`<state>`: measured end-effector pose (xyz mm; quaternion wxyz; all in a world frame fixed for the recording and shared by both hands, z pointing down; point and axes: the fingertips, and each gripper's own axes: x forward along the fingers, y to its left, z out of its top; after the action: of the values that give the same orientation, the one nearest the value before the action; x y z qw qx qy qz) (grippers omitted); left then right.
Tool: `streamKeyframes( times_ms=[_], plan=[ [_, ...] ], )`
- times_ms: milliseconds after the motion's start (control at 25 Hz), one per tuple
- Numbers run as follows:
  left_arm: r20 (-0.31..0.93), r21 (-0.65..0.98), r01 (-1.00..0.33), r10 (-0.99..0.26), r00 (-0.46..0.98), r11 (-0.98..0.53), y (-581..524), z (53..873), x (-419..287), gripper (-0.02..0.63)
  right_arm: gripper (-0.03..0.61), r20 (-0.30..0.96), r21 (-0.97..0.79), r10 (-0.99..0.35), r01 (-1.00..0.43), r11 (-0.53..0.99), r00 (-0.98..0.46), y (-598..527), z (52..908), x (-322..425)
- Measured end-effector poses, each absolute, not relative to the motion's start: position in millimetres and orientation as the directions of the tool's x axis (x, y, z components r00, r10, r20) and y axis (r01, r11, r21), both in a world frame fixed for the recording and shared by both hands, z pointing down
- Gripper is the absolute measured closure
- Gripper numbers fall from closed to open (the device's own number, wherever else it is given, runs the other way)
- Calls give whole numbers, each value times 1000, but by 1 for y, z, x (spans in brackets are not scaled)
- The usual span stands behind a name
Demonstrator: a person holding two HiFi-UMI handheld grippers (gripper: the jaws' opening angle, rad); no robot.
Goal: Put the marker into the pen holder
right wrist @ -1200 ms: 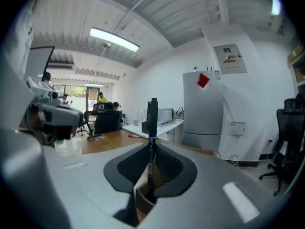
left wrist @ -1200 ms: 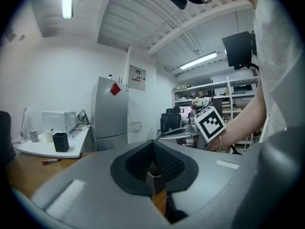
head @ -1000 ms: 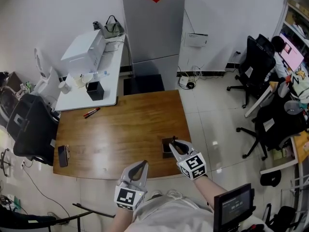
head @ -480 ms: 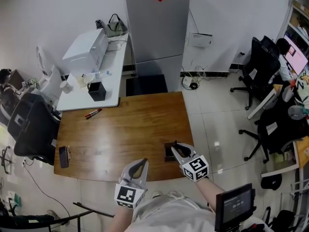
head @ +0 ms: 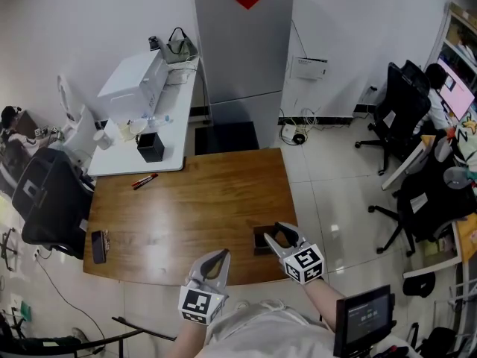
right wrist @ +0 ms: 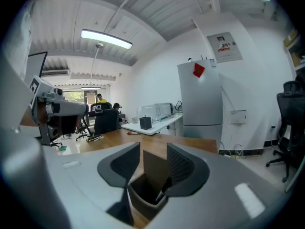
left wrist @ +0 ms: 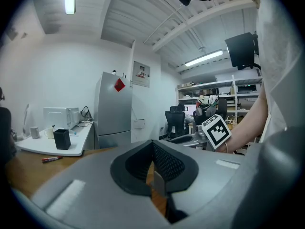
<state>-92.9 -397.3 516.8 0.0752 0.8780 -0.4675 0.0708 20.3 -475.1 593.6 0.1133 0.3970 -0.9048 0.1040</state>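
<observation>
A small dark brown pen holder (head: 260, 240) stands near the wooden table's (head: 186, 207) front right edge. My right gripper (head: 285, 233) hovers just over it, its jaws opening wide. In the right gripper view the pen holder (right wrist: 143, 191) sits right below the gripper (right wrist: 153, 162), and a dark marker (right wrist: 166, 185) leans inside it, free of both pads. My left gripper (head: 220, 256) waits at the table's front edge with its tips together and nothing held; in its own view the left gripper (left wrist: 153, 171) shows only a sliver of wood between its jaws.
Red markers (head: 143, 180) lie at the table's far left corner, with a phone (head: 98, 245) at the left edge. A white side table (head: 170, 125) carries a black cup (head: 150, 147) and a printer (head: 133, 80). Office chairs (head: 45, 200) stand left and right.
My right gripper's jaws have spread apart over the pen holder, and the marker they held now rests inside it. The left gripper has stayed where it was.
</observation>
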Motion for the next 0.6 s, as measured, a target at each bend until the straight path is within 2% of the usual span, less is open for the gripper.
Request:
streamKeyframes(
  times_ms=[240,600],
  plan=[
    [176,65,-825,-807,564,-562,-399,513,-87,598,578,231,-56,-730,-758,649,-643,-469,556,33],
    [158,82,-810,-795,585,-580,-387,511,-86,598,578,215,-72,-775,-801,594,-594,-431,533,58]
  ],
)
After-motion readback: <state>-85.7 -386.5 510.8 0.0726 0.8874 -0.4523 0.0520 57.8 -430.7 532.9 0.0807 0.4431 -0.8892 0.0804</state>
